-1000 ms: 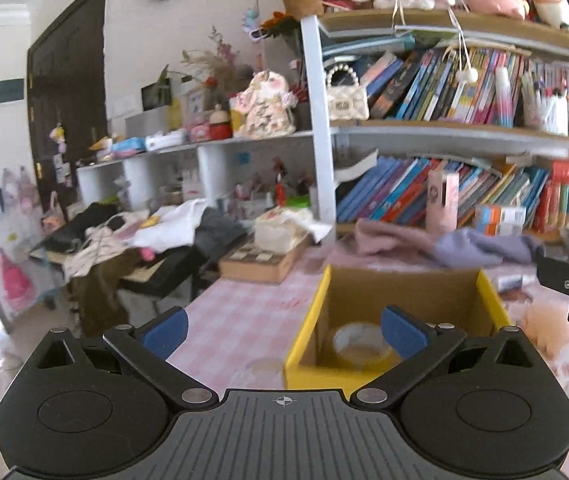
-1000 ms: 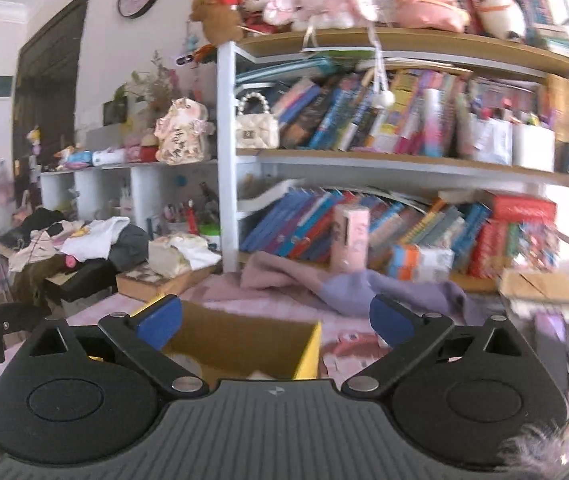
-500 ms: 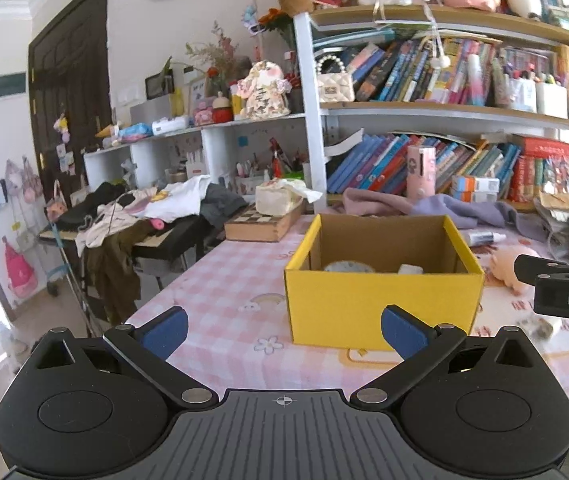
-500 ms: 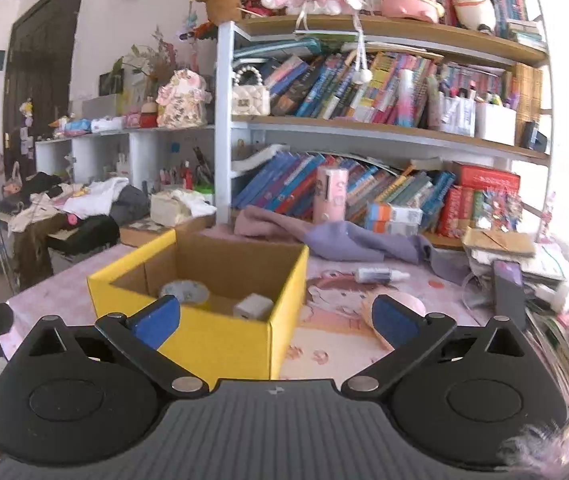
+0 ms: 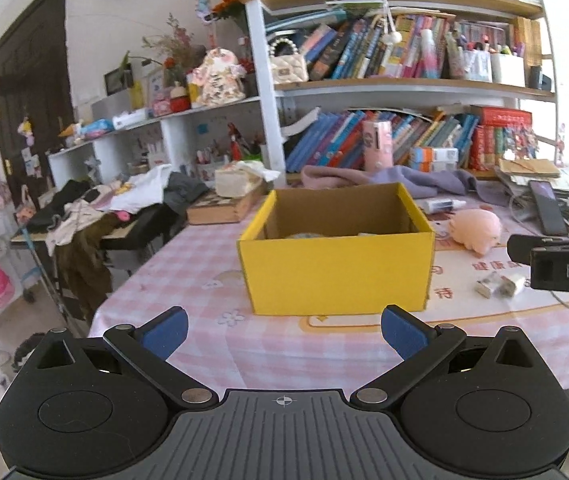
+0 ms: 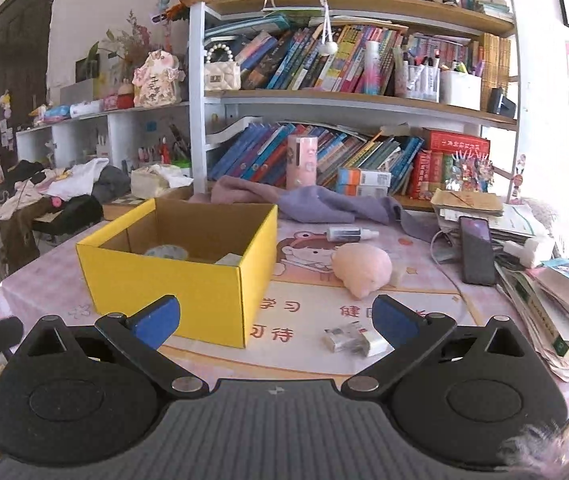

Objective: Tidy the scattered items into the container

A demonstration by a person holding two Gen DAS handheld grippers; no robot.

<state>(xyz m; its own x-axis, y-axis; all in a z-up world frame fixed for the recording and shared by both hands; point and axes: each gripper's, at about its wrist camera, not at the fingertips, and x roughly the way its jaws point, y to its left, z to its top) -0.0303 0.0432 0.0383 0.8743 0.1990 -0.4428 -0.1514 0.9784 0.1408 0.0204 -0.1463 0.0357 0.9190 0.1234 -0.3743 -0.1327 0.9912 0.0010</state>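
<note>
Yellow box point(image 6: 172, 280), pink-checked tablecloth point(image 5: 204, 264).

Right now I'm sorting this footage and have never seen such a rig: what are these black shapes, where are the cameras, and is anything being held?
No robot here: a person holds a two-finger gripper in each hand, each with a forward-looking fisheye camera. The black shapes with blue pads are the left gripper and the right gripper, each seen from its own camera. Both are open and hold nothing. On the pink checked table stands a yellow box with a roll of tape inside. Outside it, to its right, lie a pink plush toy, a small bottle, a white charger and a phone.
</note>
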